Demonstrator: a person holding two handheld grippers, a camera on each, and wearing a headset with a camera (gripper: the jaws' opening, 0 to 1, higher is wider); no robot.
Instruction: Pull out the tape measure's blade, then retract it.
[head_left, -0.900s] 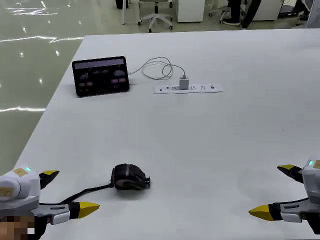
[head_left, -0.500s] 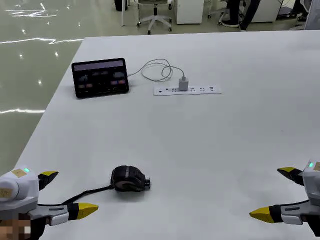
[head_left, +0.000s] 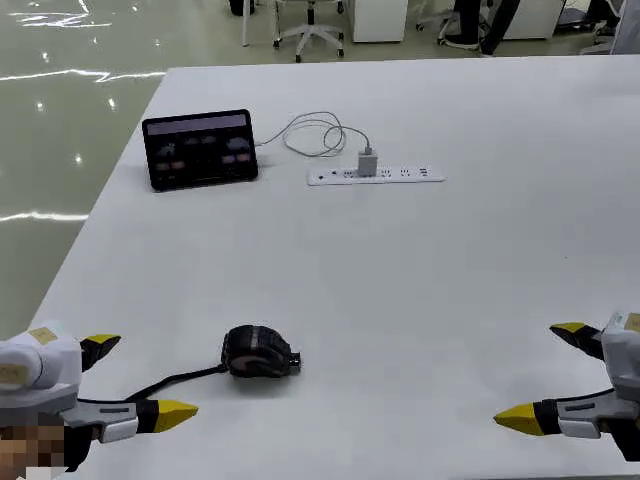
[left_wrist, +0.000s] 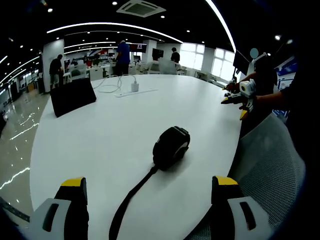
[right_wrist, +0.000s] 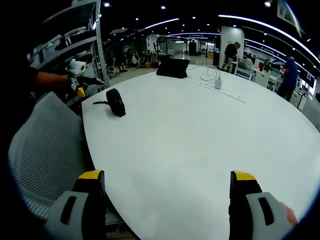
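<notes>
Black rounded tape measure (head_left: 258, 352) lies on the white table (head_left: 400, 260) near my left gripper (head_left: 140, 377), blade in; that and my right gripper (head_left: 538, 373) hover wide open, empty. Next, I judge: grasp the case.

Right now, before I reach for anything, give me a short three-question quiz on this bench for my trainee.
1. Which gripper is nearer the tape measure?
2. True or false: the left gripper is shut on the tape measure.
3. In the head view, what lies to the right of the tablet? A) a power strip B) a mug C) a screwdriver
Key: 1 left; 2 false, it is open and apart from it; 3 A.
</notes>
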